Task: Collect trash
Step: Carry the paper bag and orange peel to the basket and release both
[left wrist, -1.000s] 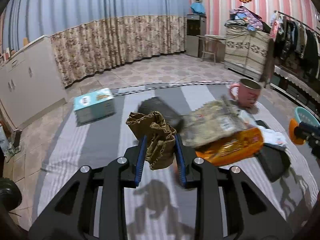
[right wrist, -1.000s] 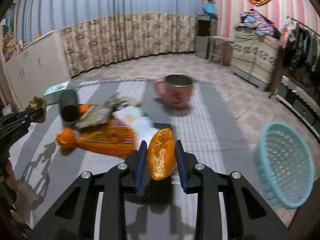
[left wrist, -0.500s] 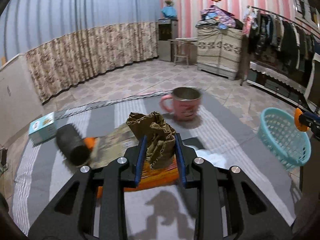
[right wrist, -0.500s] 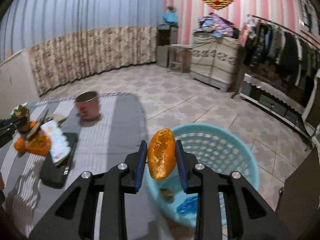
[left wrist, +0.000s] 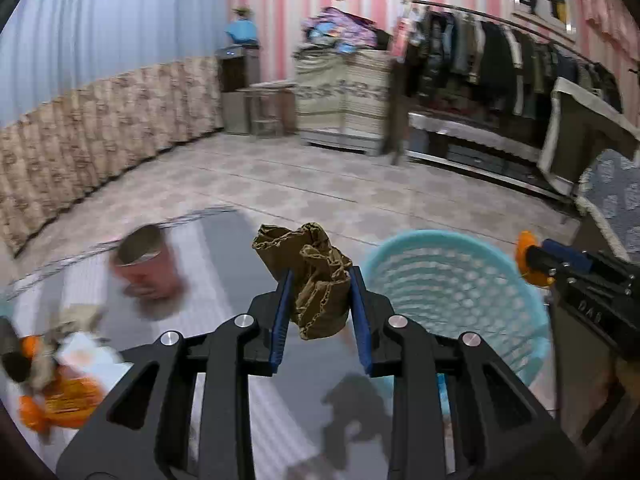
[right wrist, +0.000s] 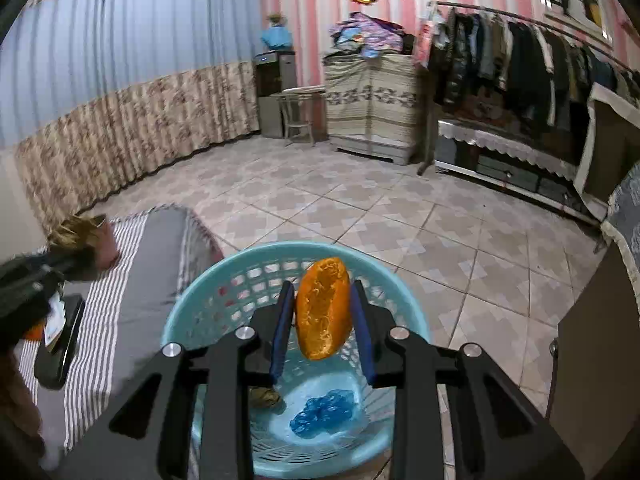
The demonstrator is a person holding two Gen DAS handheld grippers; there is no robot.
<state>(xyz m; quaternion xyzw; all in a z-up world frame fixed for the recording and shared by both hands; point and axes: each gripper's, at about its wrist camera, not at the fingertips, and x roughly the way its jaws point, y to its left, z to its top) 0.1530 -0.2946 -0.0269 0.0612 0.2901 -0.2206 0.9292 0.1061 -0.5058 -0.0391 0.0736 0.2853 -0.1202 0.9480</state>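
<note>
My left gripper (left wrist: 320, 312) is shut on a crumpled brown paper wad (left wrist: 316, 280), held above the striped table near the turquoise basket (left wrist: 460, 280). My right gripper (right wrist: 322, 320) is shut on a piece of orange peel (right wrist: 324, 312) and holds it directly over the basket (right wrist: 200, 300). Inside the basket lie a blue crumpled wrapper (right wrist: 322, 414) and a small brown scrap (right wrist: 264, 398). The right gripper with its peel (left wrist: 528, 260) also shows at the right edge of the left wrist view.
A pink mug (left wrist: 146, 268) stands on the grey striped tablecloth (left wrist: 224, 264). An orange snack packet and other litter (left wrist: 60, 396) lie at the left. A black phone (right wrist: 60, 344) lies on the table. Tiled floor (right wrist: 400, 220) and a clothes rack (right wrist: 520, 60) lie beyond.
Both grippers have swung right, away from the litter pile. The right one now hangs over the basket's middle with the peel; the left has come close beside the basket with the paper wad.
</note>
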